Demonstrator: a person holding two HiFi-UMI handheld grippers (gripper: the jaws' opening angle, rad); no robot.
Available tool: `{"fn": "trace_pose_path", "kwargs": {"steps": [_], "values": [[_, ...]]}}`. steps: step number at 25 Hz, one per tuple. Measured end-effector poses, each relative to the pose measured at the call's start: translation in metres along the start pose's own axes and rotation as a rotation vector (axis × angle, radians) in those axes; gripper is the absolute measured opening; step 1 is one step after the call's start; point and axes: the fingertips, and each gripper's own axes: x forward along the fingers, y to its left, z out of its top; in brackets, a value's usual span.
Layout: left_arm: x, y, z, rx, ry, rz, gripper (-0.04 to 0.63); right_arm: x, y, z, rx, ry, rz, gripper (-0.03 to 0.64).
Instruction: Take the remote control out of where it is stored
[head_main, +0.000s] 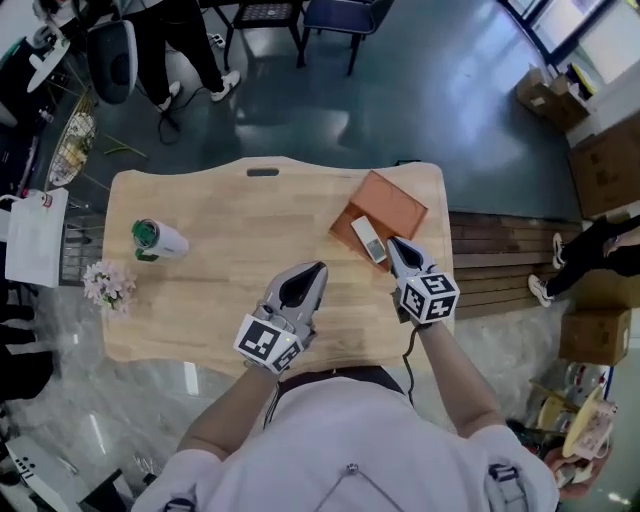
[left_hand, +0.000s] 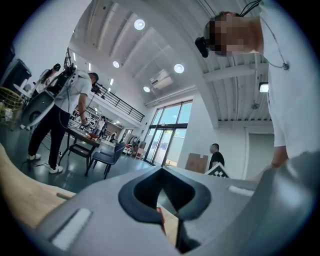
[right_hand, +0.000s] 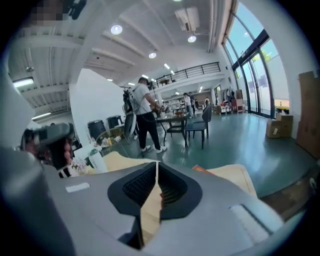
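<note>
**Near to far, as seen from the head view.**

Nearest the person, the left gripper (head_main: 316, 270) hangs over the near middle of the surface (head_main: 220, 300). Its jaws are closed together with nothing between them. It points toward the far right and stands well apart from the task's thing.

To its right, the right gripper (head_main: 393, 245) sits over the near right part of the surface and points toward the far left. Its own view shows its jaws pressed together and empty, with bare wood beyond them.

Just beyond the right jaws lies the remote control (head_main: 368, 239), a pale narrow bar. It appears to rest in the near edge of a flat brown box (head_main: 392, 203) at the far right of the surface. Whether it lies inside a rim or merely on top cannot be told.

The remote's long axis runs from far left to near right, almost in line with the direction the right gripper points. Its near end sits just to the left of those jaw tips. The right hand is therefore clearly the nearer one.

By this reading, the coming move needs the right jaws to part. They must then shift slightly left so they close across the remote's narrow width at its near end.

Farther left, well clear of both grippers, stand a green-and-white cup (head_main: 158, 240) and a small bunch of flowers (head_main: 108, 284).
</note>
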Motion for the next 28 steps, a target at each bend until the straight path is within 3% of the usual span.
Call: {"fn": "trace_pose_path", "kwargs": {"steps": [3,8,11,15,20,28], "values": [[-0.003,0.01,-0.006,-0.004,0.009,0.043,0.001,0.054,-0.031,-0.054,-0.041,0.203,0.018,0.162],[-0.018,0.029,-0.025,-0.029,0.057,0.139,0.001,0.122,-0.07,-0.157,-0.13,0.524,0.013,0.243],[-0.021,0.043,-0.04,-0.042,0.081,0.183,0.001,0.149,-0.095,-0.196,-0.165,0.638,-0.02,0.275],[-0.032,0.056,-0.055,-0.06,0.107,0.24,0.001,0.166,-0.116,-0.222,-0.22,0.732,-0.079,0.305],[-0.043,0.07,-0.068,-0.077,0.133,0.294,0.001,0.186,-0.123,-0.243,-0.23,0.806,-0.079,0.324],[-0.047,0.078,-0.08,-0.133,0.136,0.334,0.001,0.193,-0.123,-0.252,-0.24,0.839,-0.101,0.339]]}}
